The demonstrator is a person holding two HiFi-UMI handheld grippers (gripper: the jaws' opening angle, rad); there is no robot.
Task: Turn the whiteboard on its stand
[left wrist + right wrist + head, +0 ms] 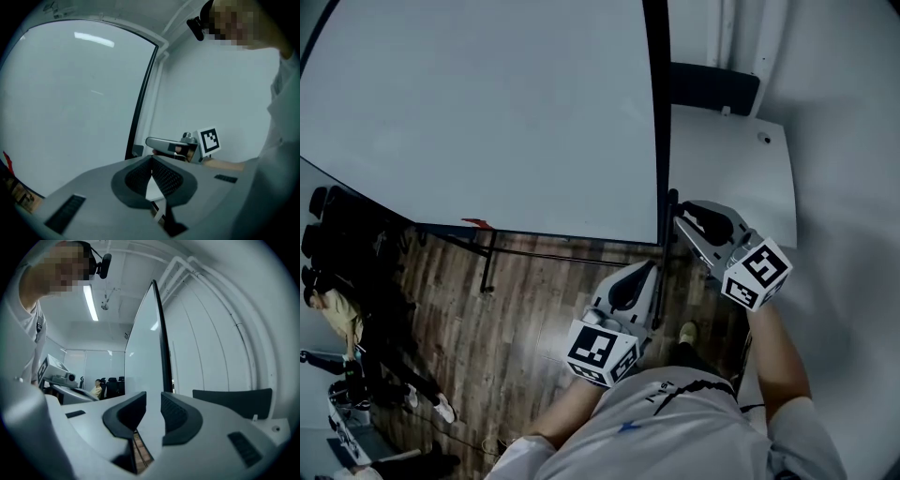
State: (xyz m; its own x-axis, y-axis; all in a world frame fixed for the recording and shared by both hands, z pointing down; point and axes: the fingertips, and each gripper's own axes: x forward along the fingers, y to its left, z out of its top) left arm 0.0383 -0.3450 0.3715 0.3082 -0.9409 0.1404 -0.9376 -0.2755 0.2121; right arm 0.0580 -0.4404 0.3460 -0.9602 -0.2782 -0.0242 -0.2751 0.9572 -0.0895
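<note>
Whiteboard (487,112) upright on stand (490,258), right edge toward person. Right gripper (153,401): jaws apart, straddling that edge, pads not pressing; likely lining up grip for turn. Left gripper (151,159): jaws together, empty, idle near board's corner.

Smooth, glossy whiteboard (487,103) in a dark matt frame; wood-plank floor (534,314) with slight sheen

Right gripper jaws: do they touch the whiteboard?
Cannot tell. Right gripper view: whiteboard edge sits at the open jaws, but neither contact nor gap is plain.
</note>
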